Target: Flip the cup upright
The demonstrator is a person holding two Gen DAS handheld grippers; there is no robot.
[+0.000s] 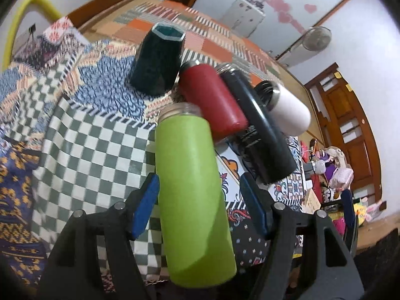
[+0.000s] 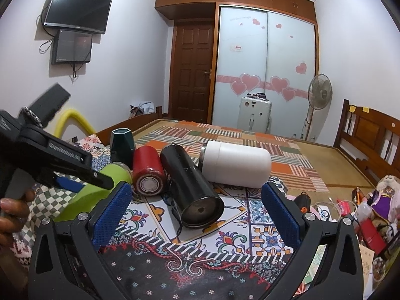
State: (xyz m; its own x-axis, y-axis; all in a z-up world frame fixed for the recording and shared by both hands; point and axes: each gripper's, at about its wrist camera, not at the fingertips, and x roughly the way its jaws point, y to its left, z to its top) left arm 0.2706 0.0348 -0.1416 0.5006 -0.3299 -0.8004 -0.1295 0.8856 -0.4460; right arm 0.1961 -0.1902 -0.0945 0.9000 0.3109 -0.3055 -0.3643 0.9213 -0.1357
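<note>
Patterned bedspread, red, black, white flasks lying

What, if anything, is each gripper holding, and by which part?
The left gripper has its fingers either side of the green cup's middle; whether they actually grip cannot be told. The right gripper is open and holds nothing.

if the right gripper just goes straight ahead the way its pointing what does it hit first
Most likely the black cup, lying on its side between the open fingers of the right gripper, base end towards the camera. Depth is hard to judge, but nothing else shows in front of it.
</note>
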